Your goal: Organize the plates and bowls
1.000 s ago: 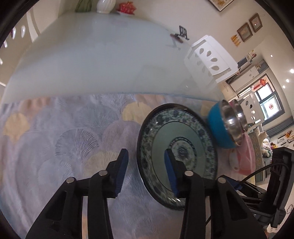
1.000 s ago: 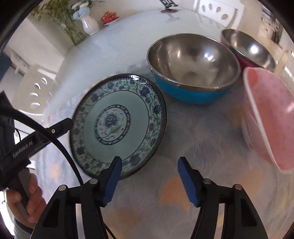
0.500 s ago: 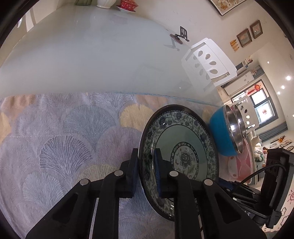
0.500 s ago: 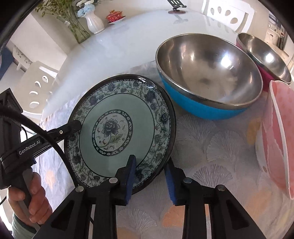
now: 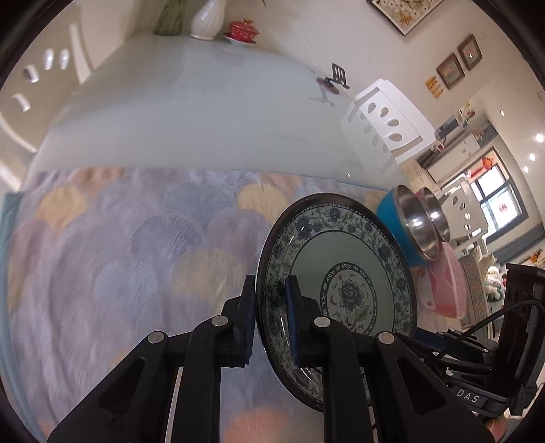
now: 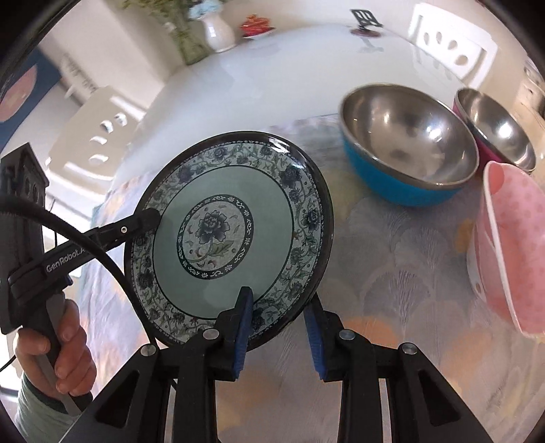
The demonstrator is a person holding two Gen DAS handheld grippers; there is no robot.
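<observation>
A round plate (image 6: pixel 231 231) with blue flowers on pale green hangs tilted a little above the patterned cloth (image 6: pixel 391 265). My right gripper (image 6: pixel 277 330) is shut on its near rim, one pad on the top face and one underneath. My left gripper (image 5: pixel 269 317) is shut on the plate's (image 5: pixel 347 272) opposite rim, and its finger (image 6: pixel 146 218) shows at the plate's left edge in the right wrist view. To the right of the plate stand a blue steel-lined bowl (image 6: pixel 405 153), a magenta steel-lined bowl (image 6: pixel 497 133) and a pink dotted bowl (image 6: pixel 511 238).
The cloth covers the near part of a white glass table (image 5: pixel 204 112). At its far end stand a white vase (image 5: pixel 206 17), a red lidded dish (image 5: pixel 242 32) and a black stand (image 5: pixel 335 78). White chairs (image 5: pixel 385 119) flank the table. A hand (image 6: pixel 58 347) holds the left gripper's handle.
Both grippers closed on the plate's rim, the left first around the edge, the right likewise. The plate then rose off the cloth and tilted.
</observation>
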